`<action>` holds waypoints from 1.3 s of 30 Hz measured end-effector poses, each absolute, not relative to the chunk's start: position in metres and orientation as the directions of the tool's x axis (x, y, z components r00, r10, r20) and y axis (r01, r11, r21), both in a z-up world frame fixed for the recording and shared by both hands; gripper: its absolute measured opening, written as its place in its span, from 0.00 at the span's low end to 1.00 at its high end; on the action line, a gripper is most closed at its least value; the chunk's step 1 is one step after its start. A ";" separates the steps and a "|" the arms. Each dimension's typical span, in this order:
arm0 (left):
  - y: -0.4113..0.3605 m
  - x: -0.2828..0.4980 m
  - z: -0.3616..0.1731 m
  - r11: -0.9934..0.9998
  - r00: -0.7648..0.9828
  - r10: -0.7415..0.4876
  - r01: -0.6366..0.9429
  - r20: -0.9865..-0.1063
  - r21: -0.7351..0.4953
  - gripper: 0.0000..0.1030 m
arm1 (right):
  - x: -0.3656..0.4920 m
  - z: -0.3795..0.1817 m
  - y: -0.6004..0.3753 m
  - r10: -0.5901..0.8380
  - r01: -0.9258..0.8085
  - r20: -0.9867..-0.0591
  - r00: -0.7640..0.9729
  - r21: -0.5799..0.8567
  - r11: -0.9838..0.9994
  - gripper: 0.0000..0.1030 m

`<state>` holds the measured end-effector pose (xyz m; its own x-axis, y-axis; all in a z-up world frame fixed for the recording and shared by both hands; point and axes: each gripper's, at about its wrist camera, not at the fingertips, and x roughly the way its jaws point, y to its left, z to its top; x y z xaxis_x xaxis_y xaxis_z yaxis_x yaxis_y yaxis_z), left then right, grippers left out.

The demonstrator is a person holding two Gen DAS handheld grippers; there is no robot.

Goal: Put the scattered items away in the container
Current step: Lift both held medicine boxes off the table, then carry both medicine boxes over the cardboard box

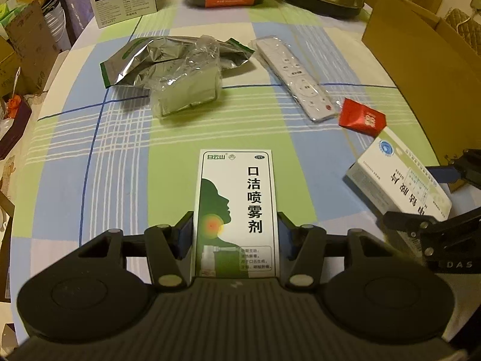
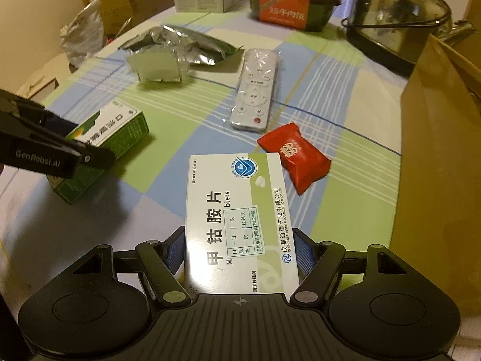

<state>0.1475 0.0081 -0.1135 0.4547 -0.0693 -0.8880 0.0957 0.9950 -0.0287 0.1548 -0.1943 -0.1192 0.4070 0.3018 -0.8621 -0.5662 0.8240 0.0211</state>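
Left gripper point(image 1: 236, 234): you have its jaws closed onto the long sides of the green-and-white spray box point(image 1: 236, 210), blue pads pressed against both edges; the box points away from you over the checked tablecloth point(image 1: 90, 138).
Right gripper point(image 2: 239, 252): your jaws are clamped on the white tablet box point(image 2: 237, 216), which lies face up between the pads and juts forward.
Spray box from your right wrist view: it sits at the left, pinched at its near end by your other gripper; whether it rests on the cloth or is lifted, you cannot tell.
Red sachet point(image 2: 294, 156): it lies on the cloth just beyond the far right corner of the tablet box, seemingly touching it.
Remote control point(image 2: 254, 90): white, in a clear wrap, lying past the sachet with its red button toward you.
Foil pouches point(image 1: 168, 57): crumpled silver and green, at the far middle of the table, with a clear-wrapped pale packet point(image 1: 186, 90) resting against them.
Cardboard box point(image 2: 436, 162): the brown container stands at your right, its near wall just beside the sachet's side of the table; its inside is not visible.
Far edge: an orange-labelled meal tub point(image 2: 285, 9) and a steel pot point(image 2: 396, 15) stand behind the loose items.
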 end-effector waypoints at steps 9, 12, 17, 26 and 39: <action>-0.002 0.131 -0.075 0.992 0.499 -0.089 0.121 -0.862 -0.032 0.49 | 0.136 -0.070 -0.202 0.317 -0.537 -0.819 0.478 0.013 0.844 0.71; -0.007 0.126 -0.055 0.990 0.524 -0.092 0.136 -0.847 -0.023 0.49 | 0.132 -0.047 -0.209 0.317 -0.519 -0.797 0.514 0.006 0.855 0.71; -0.023 0.122 -0.026 0.983 0.560 -0.113 0.181 -0.821 -0.011 0.49 | 0.124 -0.008 -0.230 0.306 -0.480 -0.761 0.572 -0.009 0.877 0.71; -0.096 0.128 0.015 0.946 0.598 -0.227 0.324 -0.768 -0.027 0.49 | 0.122 0.039 -0.303 0.220 -0.357 -0.716 0.662 -0.043 0.933 0.71; -0.225 0.167 0.041 0.872 0.559 -0.380 0.482 -0.736 -0.084 0.49 | 0.146 0.043 -0.408 0.107 -0.167 -0.691 0.715 -0.020 0.986 0.71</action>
<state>0.1672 -0.2252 0.0407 0.5594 -0.3804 -0.7364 0.4825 0.8719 -0.0839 0.1465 -0.4081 0.0429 0.7151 0.1073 -0.6908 -0.1669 0.9858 -0.0197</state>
